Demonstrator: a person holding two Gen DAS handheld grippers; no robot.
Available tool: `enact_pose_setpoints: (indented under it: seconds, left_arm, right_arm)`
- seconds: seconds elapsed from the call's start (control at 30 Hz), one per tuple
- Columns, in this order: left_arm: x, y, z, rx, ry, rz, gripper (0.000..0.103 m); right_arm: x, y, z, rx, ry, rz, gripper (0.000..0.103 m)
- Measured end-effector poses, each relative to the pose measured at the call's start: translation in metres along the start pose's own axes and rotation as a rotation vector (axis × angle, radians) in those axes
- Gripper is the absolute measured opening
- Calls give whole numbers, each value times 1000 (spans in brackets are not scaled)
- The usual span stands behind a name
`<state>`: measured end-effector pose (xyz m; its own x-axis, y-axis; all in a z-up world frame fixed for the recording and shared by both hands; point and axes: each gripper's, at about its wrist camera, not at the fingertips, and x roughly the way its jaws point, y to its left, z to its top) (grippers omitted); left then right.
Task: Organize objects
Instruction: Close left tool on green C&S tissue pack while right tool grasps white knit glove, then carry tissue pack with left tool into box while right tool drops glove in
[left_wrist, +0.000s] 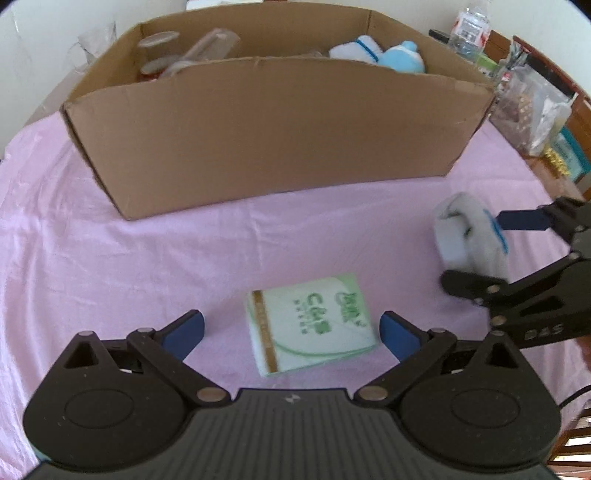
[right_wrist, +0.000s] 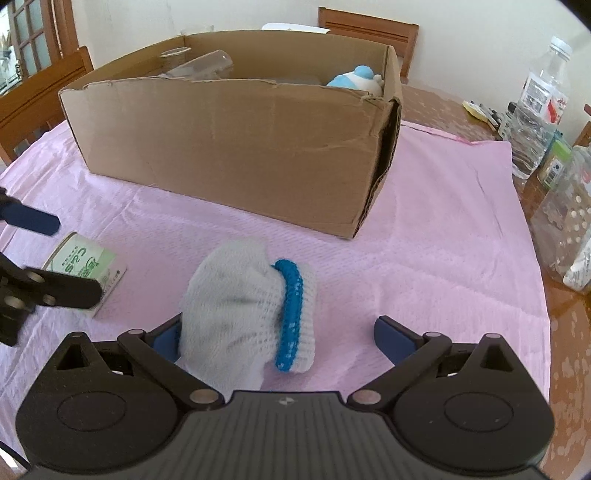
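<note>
Left gripper open around tissue pack, green print "C&S".

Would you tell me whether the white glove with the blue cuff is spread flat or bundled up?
Bundled up: the white glove sits as a rounded lump on the pink cloth, its blue cuff curled around it, between the open right gripper.

Readable text: 2 spots

Tissue pack: green "C&S", smaller print illegible. Right gripper arm: embossed "D4S", faint.
</note>
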<state>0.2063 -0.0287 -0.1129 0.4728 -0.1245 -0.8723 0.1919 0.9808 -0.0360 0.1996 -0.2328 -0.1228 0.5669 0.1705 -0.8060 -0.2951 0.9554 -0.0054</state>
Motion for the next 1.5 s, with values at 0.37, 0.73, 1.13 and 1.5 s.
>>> enact_pose_setpoints:
  seconds: [0.37,0.73,1.13,1.5]
  left_arm:
    - [-5,21,-12,-12,1,50,102]
    - [-9,5,-13,96,-40,24,93]
    - [-11,7,0,124,-34,5,64]
    - [-32,11,10,185,-10,-44,63]
  right_arm:
    - [-2,-2,-1,-12,-6,10,103]
    - [1,9,7,0,38,0,103]
    - [-8,18,14,-12,50,-11,75]
    - [-20,19,19,-19,71,14,66]
